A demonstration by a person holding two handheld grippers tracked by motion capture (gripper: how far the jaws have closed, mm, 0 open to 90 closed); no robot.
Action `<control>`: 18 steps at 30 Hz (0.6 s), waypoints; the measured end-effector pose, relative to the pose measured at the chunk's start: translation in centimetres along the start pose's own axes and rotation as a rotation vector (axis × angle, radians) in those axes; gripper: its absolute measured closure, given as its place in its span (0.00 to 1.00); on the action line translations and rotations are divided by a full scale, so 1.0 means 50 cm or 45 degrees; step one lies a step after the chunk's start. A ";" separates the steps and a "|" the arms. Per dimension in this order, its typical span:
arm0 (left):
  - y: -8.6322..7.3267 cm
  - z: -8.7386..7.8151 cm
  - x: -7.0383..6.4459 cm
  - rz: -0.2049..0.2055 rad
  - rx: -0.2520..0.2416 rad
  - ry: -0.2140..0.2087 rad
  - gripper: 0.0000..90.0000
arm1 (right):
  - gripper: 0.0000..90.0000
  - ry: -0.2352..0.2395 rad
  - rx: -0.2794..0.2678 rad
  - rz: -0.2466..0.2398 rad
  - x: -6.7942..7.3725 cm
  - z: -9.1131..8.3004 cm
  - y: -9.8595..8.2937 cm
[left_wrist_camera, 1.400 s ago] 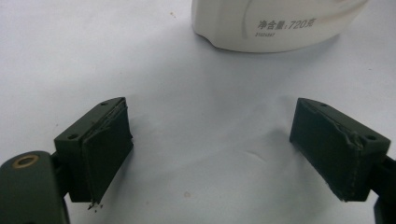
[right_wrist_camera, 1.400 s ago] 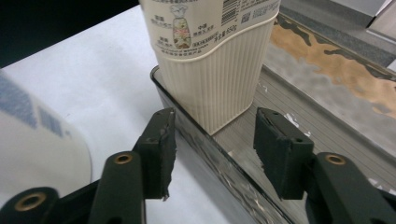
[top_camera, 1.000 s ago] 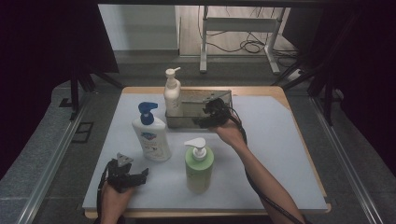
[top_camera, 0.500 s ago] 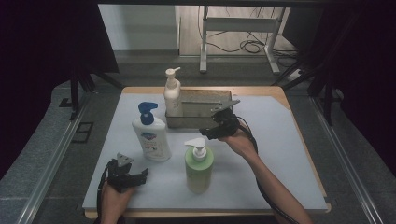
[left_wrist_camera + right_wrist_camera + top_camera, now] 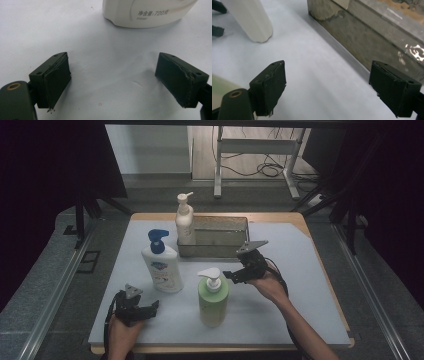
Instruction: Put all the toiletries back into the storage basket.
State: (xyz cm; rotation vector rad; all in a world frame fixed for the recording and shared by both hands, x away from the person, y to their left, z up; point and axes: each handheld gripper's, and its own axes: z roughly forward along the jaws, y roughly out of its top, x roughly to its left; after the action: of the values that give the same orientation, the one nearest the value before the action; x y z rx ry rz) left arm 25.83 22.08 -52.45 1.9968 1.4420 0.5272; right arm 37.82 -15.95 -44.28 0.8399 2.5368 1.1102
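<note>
Pale grey matting covers my table (image 5: 310, 285). Right gripper (image 5: 234, 276) hangs just beside the green pump bottle (image 5: 213, 299), jaws spread wide with nothing between them (the metal tray (image 5: 220, 251) sits close behind). Left gripper (image 5: 150, 309) rests near the front edge, jaws open too, facing the white blue-capped bottle (image 5: 161, 266).

A wooden table (image 5: 310, 227) is carrying a pale grey mat (image 5: 300, 310) covering most of its top. A metal tray (image 5: 220, 237) is sitting near the far edge, a cream pump bottle (image 5: 184, 220) standing in its left end. A white bottle with a blue pump (image 5: 161, 262) and a green pump bottle (image 5: 213, 297) are standing nearer the front edge.
</note>
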 end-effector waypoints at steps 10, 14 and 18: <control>0.000 0.000 0.000 0.000 -0.001 0.000 0.13 | 0.14 0.020 0.012 -0.011 0.012 -0.026 -0.044; 0.000 0.000 0.000 0.000 -0.001 0.000 0.13 | 0.09 0.032 0.035 -0.025 0.020 -0.036 -0.069; 0.000 0.000 0.000 -0.001 -0.001 0.001 0.13 | 0.04 0.035 0.039 -0.032 0.026 -0.043 -0.082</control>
State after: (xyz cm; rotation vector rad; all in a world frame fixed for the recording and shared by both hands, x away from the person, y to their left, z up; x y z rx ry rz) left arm 25.82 22.08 -52.46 1.9957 1.4420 0.5281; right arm 34.18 -18.70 -45.81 0.8035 2.5857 1.0858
